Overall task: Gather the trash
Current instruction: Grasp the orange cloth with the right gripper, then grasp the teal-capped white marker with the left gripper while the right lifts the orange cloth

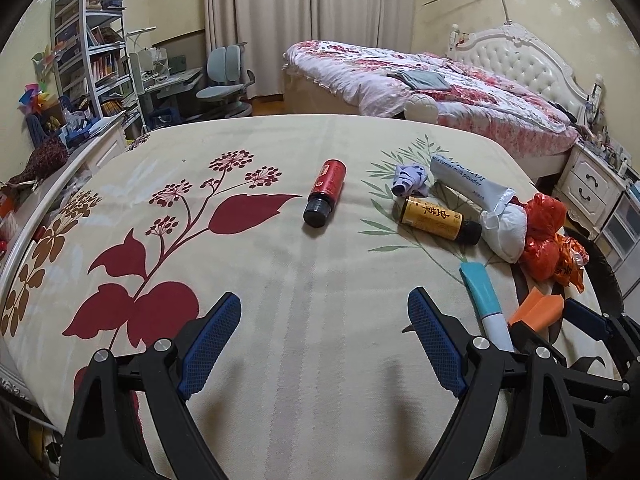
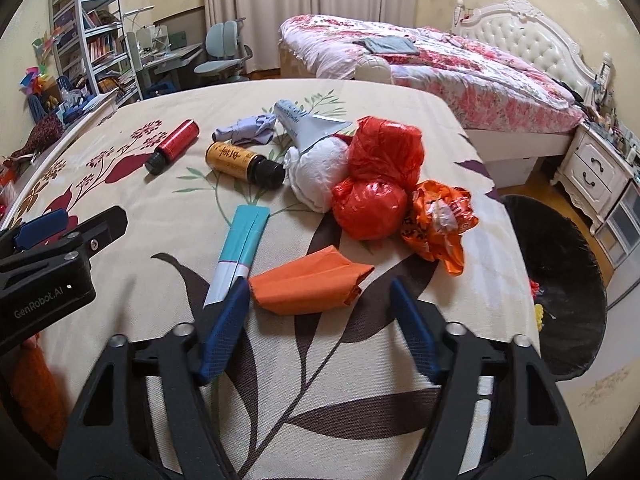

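Note:
Trash lies on a floral bedsheet (image 2: 360,420). An orange folded wrapper (image 2: 308,286) sits at the tips of my open right gripper (image 2: 319,286); its left fingertip (image 2: 240,296) meets the wrapper's edge, the right one stands apart. A teal sachet (image 2: 240,252) lies left of it. Beyond are red plastic bags (image 2: 376,188), a white wad (image 2: 316,176), an orange snack bag (image 2: 440,224), a gold bottle (image 2: 240,160), a red bottle (image 1: 326,190), a white tube (image 1: 468,182) and a purple scrap (image 1: 410,178). My left gripper (image 1: 325,300) hangs open over bare sheet.
A black-lined trash bin (image 2: 560,280) stands on the floor off the bed's right edge. A second bed (image 2: 440,60) with a pink cover, a white nightstand (image 2: 596,172), a desk chair (image 2: 224,52) and bookshelves (image 2: 92,28) fill the room behind.

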